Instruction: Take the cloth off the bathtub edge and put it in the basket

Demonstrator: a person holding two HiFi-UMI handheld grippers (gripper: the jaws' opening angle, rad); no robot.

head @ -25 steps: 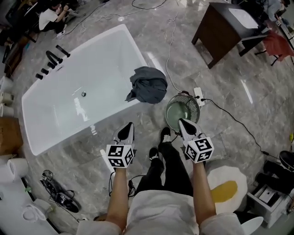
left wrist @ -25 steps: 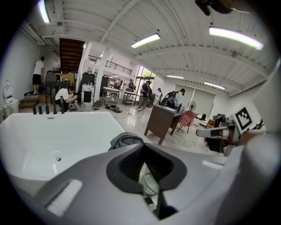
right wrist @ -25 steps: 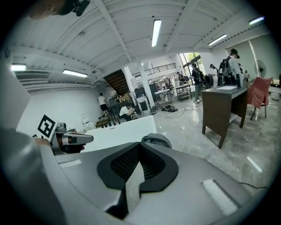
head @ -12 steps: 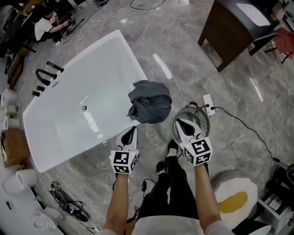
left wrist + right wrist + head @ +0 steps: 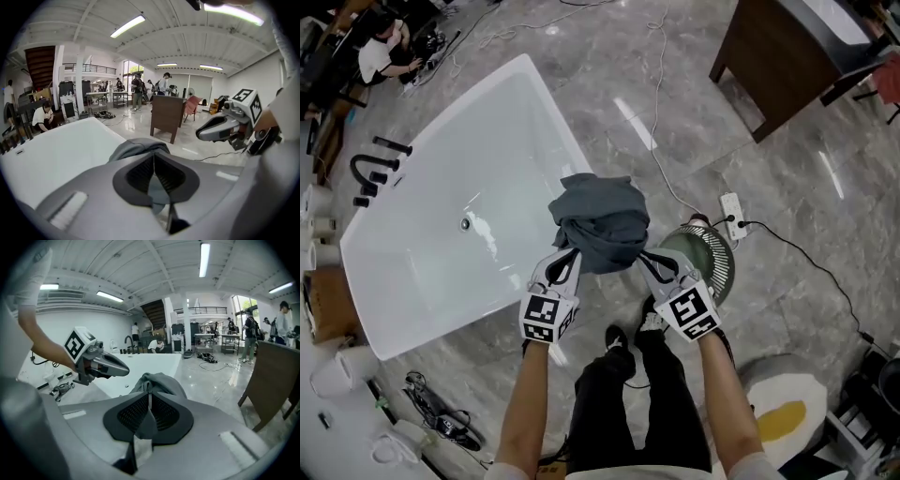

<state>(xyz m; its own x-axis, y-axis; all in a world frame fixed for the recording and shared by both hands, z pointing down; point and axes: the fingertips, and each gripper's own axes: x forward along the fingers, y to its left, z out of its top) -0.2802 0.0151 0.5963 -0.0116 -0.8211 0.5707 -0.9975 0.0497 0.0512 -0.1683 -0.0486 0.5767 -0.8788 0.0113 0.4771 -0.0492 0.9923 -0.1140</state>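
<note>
Cloth (image 5: 600, 225) is draped over the bathtub (image 5: 441, 187) edge; the basket (image 5: 719, 264) is set on the floor beside the bathtub. Left gripper (image 5: 565, 265) and right gripper (image 5: 654, 266) are held at that edge, jaws closed, empty.

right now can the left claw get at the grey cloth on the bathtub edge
Probably yes: the left claw is shut right beside the grey cloth with nothing between them, though it would need to open first.
</note>
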